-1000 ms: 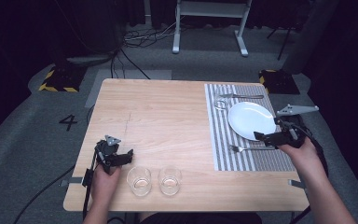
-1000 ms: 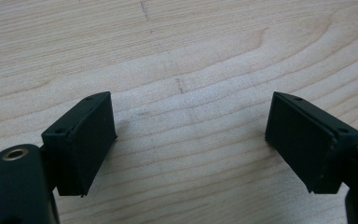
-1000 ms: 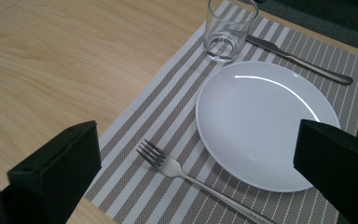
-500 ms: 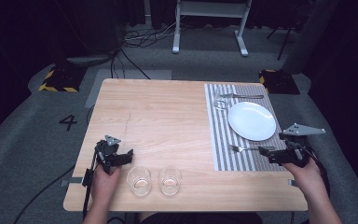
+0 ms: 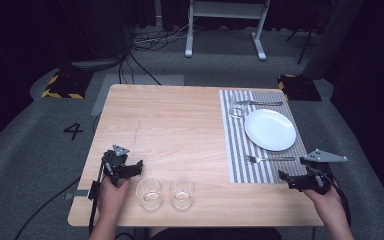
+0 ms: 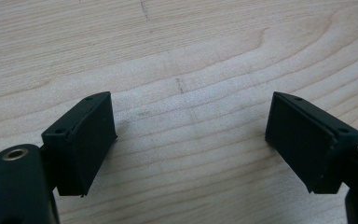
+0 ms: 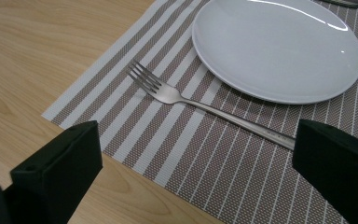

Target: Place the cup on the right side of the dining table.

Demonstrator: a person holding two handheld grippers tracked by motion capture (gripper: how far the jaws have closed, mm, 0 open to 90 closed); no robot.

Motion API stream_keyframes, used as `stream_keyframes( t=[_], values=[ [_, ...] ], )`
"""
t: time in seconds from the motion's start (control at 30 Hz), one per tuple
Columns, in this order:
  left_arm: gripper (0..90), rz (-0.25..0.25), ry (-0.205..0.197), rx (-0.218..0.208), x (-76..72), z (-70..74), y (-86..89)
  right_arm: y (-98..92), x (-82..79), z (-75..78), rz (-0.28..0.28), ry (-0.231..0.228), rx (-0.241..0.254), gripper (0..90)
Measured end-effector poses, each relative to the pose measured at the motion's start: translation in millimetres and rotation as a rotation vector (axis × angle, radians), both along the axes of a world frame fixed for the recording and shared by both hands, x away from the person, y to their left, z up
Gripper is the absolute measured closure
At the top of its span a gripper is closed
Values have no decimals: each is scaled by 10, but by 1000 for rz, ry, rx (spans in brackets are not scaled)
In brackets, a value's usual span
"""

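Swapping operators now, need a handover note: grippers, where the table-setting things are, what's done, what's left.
Left gripper: open, holds nothing, over bare wood at the near left of the table.
Right gripper: open, holds nothing, at the near right corner of the striped placemat.
On the placemat: white plate; fork lies just near of it, apart from it; another piece of cutlery and a small glass lie at the far end.
Two empty glasses stand side by side at the near edge, off the placemat.
Likely left: the two near glasses, perhaps the fork.
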State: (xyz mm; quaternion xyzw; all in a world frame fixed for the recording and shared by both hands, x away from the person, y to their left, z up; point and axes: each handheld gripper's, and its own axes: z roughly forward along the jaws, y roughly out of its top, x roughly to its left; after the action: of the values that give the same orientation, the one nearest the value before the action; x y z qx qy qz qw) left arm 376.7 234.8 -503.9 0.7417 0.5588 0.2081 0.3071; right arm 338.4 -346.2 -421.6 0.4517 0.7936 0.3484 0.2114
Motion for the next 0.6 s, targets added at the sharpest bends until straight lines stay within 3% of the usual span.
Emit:
stream_keyframes(
  t=[0.1,0.6],
  values=[
    [162,0,0,0,0,0,0,-17,-25,-112,3,-4,-34,19],
    [162,0,0,0,0,0,0,13,-109,-539,-2,51,-3,19]
  ],
)
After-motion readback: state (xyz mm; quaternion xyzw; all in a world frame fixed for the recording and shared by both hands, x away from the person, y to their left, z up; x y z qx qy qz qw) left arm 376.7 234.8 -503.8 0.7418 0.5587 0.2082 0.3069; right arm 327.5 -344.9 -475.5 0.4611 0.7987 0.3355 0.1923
